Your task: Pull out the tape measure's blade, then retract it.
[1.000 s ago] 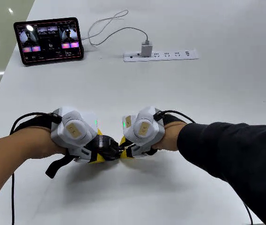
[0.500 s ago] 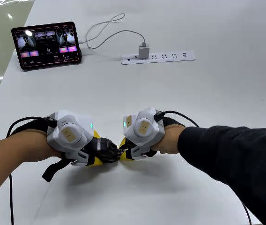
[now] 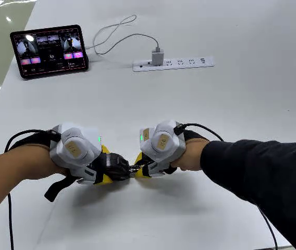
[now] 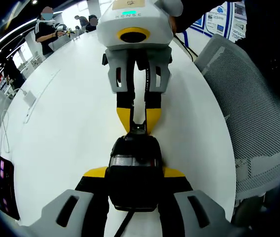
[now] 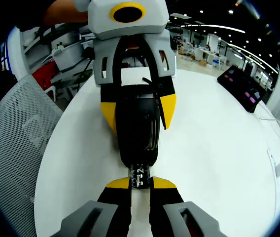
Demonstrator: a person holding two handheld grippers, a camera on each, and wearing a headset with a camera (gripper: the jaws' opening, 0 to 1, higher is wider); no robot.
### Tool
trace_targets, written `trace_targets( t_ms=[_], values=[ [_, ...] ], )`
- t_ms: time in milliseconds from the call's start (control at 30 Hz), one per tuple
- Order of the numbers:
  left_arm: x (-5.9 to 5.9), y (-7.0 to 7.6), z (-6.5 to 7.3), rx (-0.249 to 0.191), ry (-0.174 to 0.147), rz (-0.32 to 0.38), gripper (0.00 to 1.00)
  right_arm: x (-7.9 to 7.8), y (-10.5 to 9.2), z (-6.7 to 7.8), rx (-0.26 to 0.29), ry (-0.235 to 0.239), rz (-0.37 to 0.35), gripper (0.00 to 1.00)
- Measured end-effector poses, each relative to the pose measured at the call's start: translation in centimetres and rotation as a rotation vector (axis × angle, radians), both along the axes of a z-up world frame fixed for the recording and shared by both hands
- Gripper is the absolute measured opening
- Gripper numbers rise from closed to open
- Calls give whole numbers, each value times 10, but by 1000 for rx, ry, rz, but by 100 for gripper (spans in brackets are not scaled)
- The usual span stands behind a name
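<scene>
- We see a white tabletop [image 3: 231,104] that carries everything; its far edge and right edge are cut off in the head view.
- A grey mesh chair [image 4: 248,113] stands off the tabletop's near edge. We see it in both gripper views, though not in full.
- The left gripper [image 3: 108,167] and the right gripper [image 3: 139,170] face each other tip to tip near the near edge, a little left of the middle. A bare forearm holds the left one and a dark sleeve [image 3: 262,172], cut off at the corner, covers the other arm.
- A tablet [image 3: 49,50] stands propped at the far left edge; its screen is lit but too small for us to read.
- A white power strip [image 3: 182,62] lies toward the far side, about midway across.
- The black tape measure [image 4: 134,170] sits low over the tabletop, clamped between the left gripper's yellow-tipped jaws. In the head view that gripper covers most of it.
- A white charger [image 3: 157,55] is plugged into the strip's left end, and its cable [image 3: 119,31] loops toward the tablet.
- The blade [image 5: 140,174] shows as a short stub with printed numbers. The right gripper's jaws are pressed together on its end, which hides the hook from us.
</scene>
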State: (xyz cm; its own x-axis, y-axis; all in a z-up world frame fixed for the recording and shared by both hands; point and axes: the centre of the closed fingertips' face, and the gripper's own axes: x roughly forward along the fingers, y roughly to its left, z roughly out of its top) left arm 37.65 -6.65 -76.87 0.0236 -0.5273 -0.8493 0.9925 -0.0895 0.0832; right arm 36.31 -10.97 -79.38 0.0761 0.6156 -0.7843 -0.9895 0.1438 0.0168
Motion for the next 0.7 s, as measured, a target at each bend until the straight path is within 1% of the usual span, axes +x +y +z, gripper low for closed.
trace_targets(
  t_ms=[133, 167, 367, 700],
  values=[
    [0, 0, 0, 1, 1, 3, 33, 0, -3, 0, -3, -3, -3, 9],
    [0, 0, 0, 2, 0, 3, 33, 0, -4, 0, -6, -13, 4, 9],
    [1, 1, 0, 3, 4, 9, 33, -1, -9, -1, -13, -1, -13, 9],
    [2, 3, 0, 6, 0, 16, 33, -1, -13, 0, -19, -2, -16, 9]
  ],
)
